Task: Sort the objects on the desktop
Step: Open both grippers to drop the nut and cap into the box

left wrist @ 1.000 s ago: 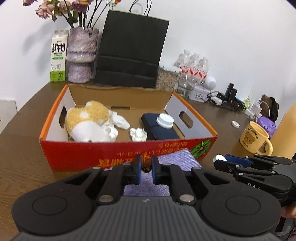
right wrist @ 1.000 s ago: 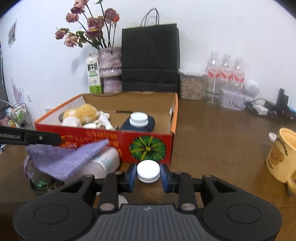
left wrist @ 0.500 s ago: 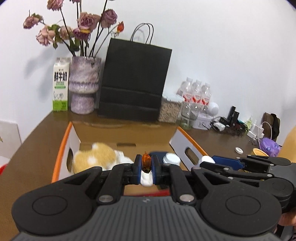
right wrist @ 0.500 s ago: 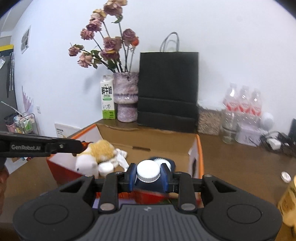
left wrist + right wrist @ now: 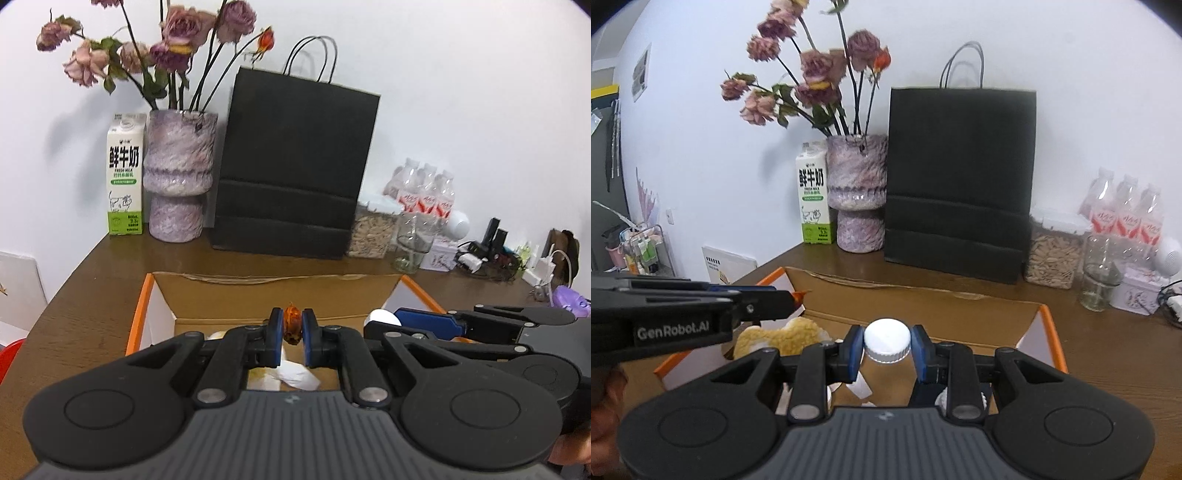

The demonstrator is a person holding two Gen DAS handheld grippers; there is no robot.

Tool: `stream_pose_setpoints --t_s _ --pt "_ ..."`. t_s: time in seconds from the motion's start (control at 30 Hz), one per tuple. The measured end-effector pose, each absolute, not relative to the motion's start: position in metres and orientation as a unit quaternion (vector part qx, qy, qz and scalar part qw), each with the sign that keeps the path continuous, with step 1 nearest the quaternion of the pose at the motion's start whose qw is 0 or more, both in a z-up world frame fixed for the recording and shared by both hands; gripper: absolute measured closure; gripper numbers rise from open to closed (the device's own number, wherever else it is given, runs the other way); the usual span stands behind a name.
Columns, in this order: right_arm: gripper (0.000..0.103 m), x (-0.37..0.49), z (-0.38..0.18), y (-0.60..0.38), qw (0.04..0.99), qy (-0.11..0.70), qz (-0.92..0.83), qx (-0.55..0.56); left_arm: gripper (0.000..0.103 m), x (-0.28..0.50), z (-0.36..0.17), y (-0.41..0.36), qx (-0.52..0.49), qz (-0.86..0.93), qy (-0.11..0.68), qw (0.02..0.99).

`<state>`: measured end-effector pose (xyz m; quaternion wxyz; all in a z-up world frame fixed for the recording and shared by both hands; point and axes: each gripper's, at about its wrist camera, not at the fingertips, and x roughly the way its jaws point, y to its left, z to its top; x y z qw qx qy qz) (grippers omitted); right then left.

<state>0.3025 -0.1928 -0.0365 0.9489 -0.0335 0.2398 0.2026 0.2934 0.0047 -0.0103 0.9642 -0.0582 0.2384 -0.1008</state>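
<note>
My left gripper [image 5: 292,320] is shut on a small orange-brown lump [image 5: 292,330] and hangs over the open cardboard box [image 5: 280,295] with orange rims. In the right wrist view, my right gripper [image 5: 887,341] is shut on a white screw cap [image 5: 887,347], also above the box [image 5: 923,306]. The two grippers are side by side; the right one's tip with the cap [image 5: 380,318] shows at the right of the left wrist view. Inside the box lie a yellow plush toy [image 5: 783,338] and crumpled white paper [image 5: 295,374]; the rest is hidden by the grippers.
Behind the box stand a black paper bag [image 5: 295,166], a purple vase of dried roses [image 5: 177,177] and a milk carton [image 5: 125,173]. A seed jar [image 5: 373,234], a glass [image 5: 412,245], water bottles [image 5: 424,192] and cables [image 5: 491,254] fill the back right. The table edge runs along the left.
Both grippers have risen and moved forward from in front of the box to above it, each keeping its load. The box's red front and the purple cloth have dropped out of view.
</note>
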Motion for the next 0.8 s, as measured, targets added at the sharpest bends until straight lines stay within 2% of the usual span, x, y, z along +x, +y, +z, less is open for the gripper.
stream_pose_setpoints --t_s 0.33,0.37,0.4,0.43,0.47,0.5,0.6,0.8 --pt "0.076 0.325 -0.060 -0.191 0.937 0.284 0.200 -0.032 0.090 0.310 -0.029 0.006 -0.033 -0.074 0.262 0.962" --pt "0.068 0.324 -0.060 -0.192 0.937 0.286 0.198 -0.032 0.083 0.310 -0.029 0.007 -0.031 -0.065 0.262 0.963" --pt "0.047 0.324 -0.060 -0.192 0.937 0.288 0.196 -0.031 0.064 0.309 -0.029 0.007 -0.029 -0.055 0.261 0.963" --pt "0.034 0.323 -0.060 -0.193 0.937 0.289 0.193 -0.030 0.051 0.309 -0.027 0.008 -0.027 -0.043 0.259 0.964" --pt "0.009 0.322 -0.059 -0.194 0.938 0.288 0.189 -0.030 0.023 0.308 -0.026 0.009 -0.026 -0.034 0.256 0.966" --pt "0.000 0.321 -0.058 -0.195 0.940 0.284 0.183 -0.031 0.000 0.307 -0.024 0.010 -0.025 -0.025 0.248 0.968" --pt "0.000 0.319 -0.053 -0.194 0.944 0.278 0.175 -0.040 0.000 0.300 -0.016 0.012 -0.023 -0.012 0.224 0.974" --pt "0.000 0.318 -0.051 -0.195 0.944 0.280 0.168 -0.044 0.000 0.301 -0.014 0.011 -0.022 -0.008 0.230 0.973"
